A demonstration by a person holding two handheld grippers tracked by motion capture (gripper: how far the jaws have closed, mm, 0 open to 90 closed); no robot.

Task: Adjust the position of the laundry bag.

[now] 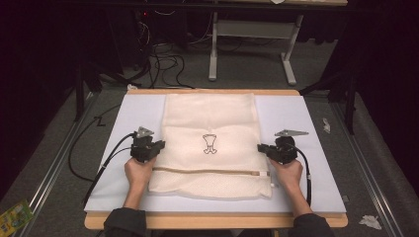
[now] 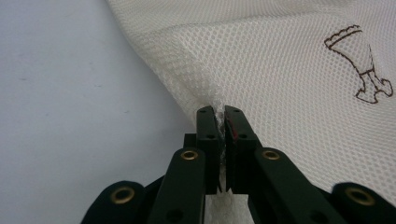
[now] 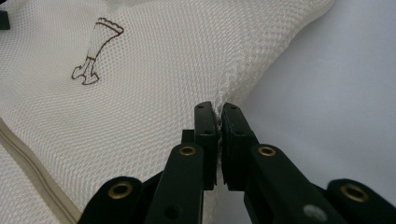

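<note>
One mesh bag (image 1: 210, 143), two grippers (image 1: 159, 146) (image 1: 261, 148), one table (image 1: 316, 123).

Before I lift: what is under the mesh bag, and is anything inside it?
The mesh bag lies flat on the white board, which shows all round it. Both grippers, left and right, pinch its side edges. Its contents cannot be seen through the mesh.
</note>
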